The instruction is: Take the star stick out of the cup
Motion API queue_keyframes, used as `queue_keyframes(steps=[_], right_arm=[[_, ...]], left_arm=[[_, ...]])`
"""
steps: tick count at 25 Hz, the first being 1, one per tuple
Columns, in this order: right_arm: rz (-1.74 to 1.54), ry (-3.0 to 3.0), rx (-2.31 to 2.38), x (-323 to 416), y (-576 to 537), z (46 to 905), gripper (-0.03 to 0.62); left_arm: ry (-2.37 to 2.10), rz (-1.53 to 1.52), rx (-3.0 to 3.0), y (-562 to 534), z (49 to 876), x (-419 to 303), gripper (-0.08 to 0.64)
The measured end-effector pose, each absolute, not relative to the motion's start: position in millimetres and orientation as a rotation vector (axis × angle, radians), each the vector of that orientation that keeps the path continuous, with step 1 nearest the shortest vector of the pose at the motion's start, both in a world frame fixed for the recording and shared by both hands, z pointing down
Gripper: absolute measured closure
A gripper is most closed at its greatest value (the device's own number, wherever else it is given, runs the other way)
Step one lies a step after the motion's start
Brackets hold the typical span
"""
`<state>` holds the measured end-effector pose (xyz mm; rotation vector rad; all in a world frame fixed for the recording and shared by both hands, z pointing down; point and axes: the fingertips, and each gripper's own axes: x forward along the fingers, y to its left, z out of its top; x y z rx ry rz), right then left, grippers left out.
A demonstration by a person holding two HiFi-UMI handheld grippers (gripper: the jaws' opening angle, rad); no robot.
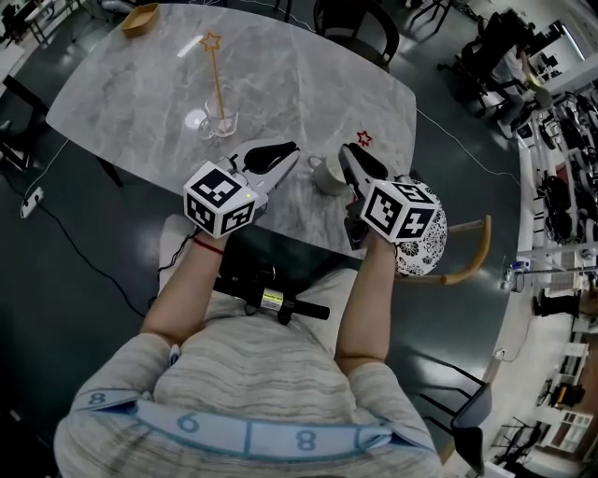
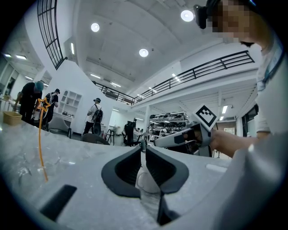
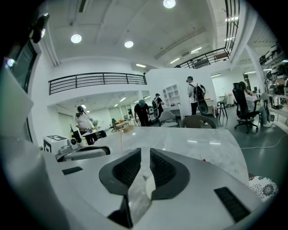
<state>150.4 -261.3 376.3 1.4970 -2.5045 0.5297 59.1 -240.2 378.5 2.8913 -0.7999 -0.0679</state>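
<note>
a pale grey marble-patterned table (image 1: 308, 84) with rounded corners carries four things, all well apart. a shallow light wooden bowl (image 1: 140, 19) sits at the far left corner. a clear glass cup (image 1: 217, 124) stands upright towards the middle of the left half. a small red star (image 1: 363, 138) lies flat near the right edge. a small off-white mug (image 1: 327, 175) stands close to the near edge.
</note>
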Motion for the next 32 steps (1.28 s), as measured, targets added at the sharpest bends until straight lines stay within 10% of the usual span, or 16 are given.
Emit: queue_keyframes(steps=[32], right_arm=[[0.529, -2.613, 1.292, 65, -254, 393, 0.549]], left_arm=[[-1.353, 0.187, 2.698, -325, 367, -70, 0.44]])
